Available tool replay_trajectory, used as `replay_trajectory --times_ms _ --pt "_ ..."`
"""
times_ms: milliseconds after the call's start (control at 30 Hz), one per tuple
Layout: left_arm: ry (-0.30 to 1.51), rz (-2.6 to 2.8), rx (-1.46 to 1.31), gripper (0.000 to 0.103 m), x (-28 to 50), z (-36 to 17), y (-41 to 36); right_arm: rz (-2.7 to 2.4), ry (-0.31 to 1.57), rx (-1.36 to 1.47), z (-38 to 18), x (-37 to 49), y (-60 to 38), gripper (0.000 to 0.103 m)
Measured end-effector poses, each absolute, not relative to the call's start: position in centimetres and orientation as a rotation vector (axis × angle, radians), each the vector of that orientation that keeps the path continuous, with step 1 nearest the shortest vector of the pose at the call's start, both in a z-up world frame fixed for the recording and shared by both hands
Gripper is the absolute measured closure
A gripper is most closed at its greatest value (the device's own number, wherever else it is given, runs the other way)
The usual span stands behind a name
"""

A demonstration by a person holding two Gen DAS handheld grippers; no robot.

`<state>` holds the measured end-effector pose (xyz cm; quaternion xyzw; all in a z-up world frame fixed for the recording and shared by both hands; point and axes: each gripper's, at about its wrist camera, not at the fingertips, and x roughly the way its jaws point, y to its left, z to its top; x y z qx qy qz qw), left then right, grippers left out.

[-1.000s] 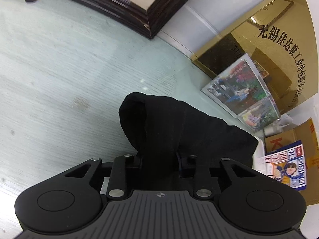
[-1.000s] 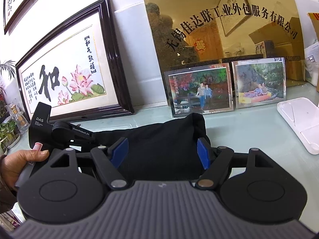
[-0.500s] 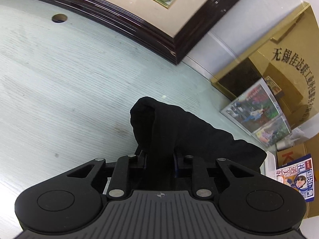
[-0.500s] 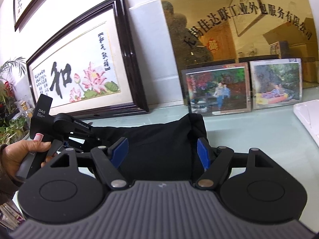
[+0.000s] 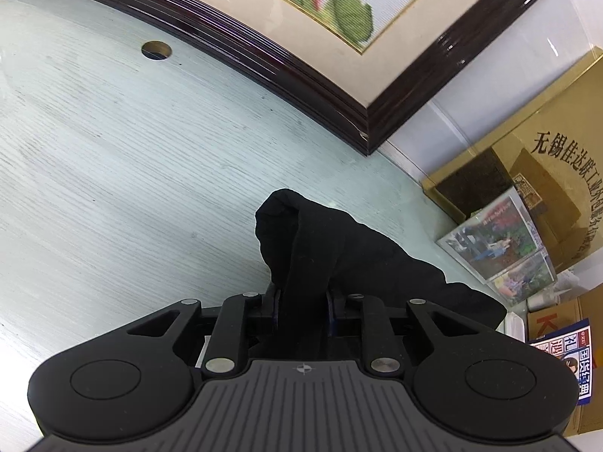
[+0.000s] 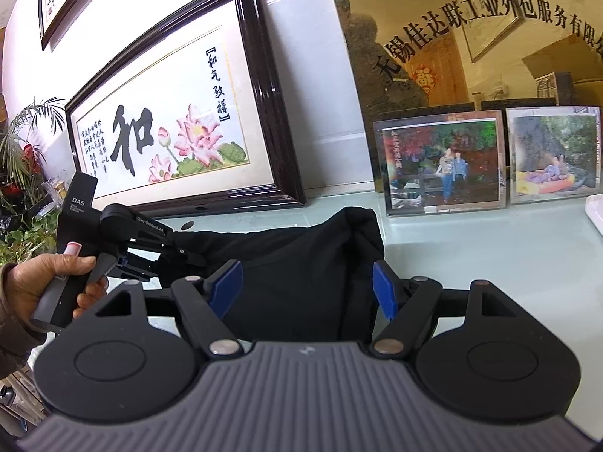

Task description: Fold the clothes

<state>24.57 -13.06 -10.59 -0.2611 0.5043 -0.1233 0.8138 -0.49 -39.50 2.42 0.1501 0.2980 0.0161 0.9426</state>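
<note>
A black garment (image 5: 361,256) lies bunched on the pale green tabletop (image 5: 113,188). My left gripper (image 5: 303,295) is shut on a narrow fold of it, and the cloth rises out of the jaws into a peak. In the right wrist view the garment (image 6: 301,260) stretches from the left gripper (image 6: 181,254), held by a person's hand (image 6: 45,282), to my right gripper (image 6: 307,290). The right gripper stands wide open. Its blue pads (image 6: 228,286) flank the cloth without visibly squeezing it, and the garment's right end stands up in a fold.
A dark-framed lotus embroidery (image 6: 169,143) leans on the wall behind the table. A gold plaque (image 6: 471,37) and two photo frames (image 6: 441,162) stand at the back right. A cable hole (image 5: 156,51) is in the tabletop, and plants (image 6: 22,188) sit at the far left. A cardboard box (image 5: 557,316) lies right.
The left gripper has travelled across the table toward the framed embroidery, carrying its fold of cloth, and its jaws have narrowed slightly. The right gripper's jaws are unchanged.
</note>
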Motion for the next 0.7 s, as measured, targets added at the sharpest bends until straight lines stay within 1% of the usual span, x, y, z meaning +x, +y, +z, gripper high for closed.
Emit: replay_trajectory --times_ms 233,433,533,567,600,633,667,700 --pt "1.076 -0.265 -0.535 0.082 24.8 -10.3 -13.5 0.057 0.624 0.298 1.9 0.5 -38.9 0.029" --pt "1.040 -0.269 -0.420 0.081 25.7 -8.3 -15.5 0.062 0.622 0.293 1.9 0.7 -39.0 0.029" --pt "0.989 -0.239 -0.321 0.069 25.9 -6.6 -16.7 0.058 0.620 0.292 2.0 0.6 -39.2 0.029" --pt "0.964 -0.221 -0.292 0.059 25.8 -6.0 -16.9 0.053 0.619 0.293 2.0 0.5 -39.4 0.029" --pt "0.940 -0.215 -0.274 0.047 25.7 -5.5 -17.0 0.050 0.618 0.295 2.0 0.5 -39.5 0.029" --pt "0.916 -0.210 -0.257 0.041 25.6 -5.0 -17.1 0.046 0.617 0.297 2.0 0.4 -39.6 0.029" --pt "0.897 -0.209 -0.250 0.032 25.5 -4.5 -17.1 0.044 0.617 0.298 2.0 0.3 -39.7 0.029" --pt "0.880 -0.208 -0.245 0.024 25.4 -4.1 -17.2 0.041 0.616 0.299 2.0 0.2 -39.8 0.029"
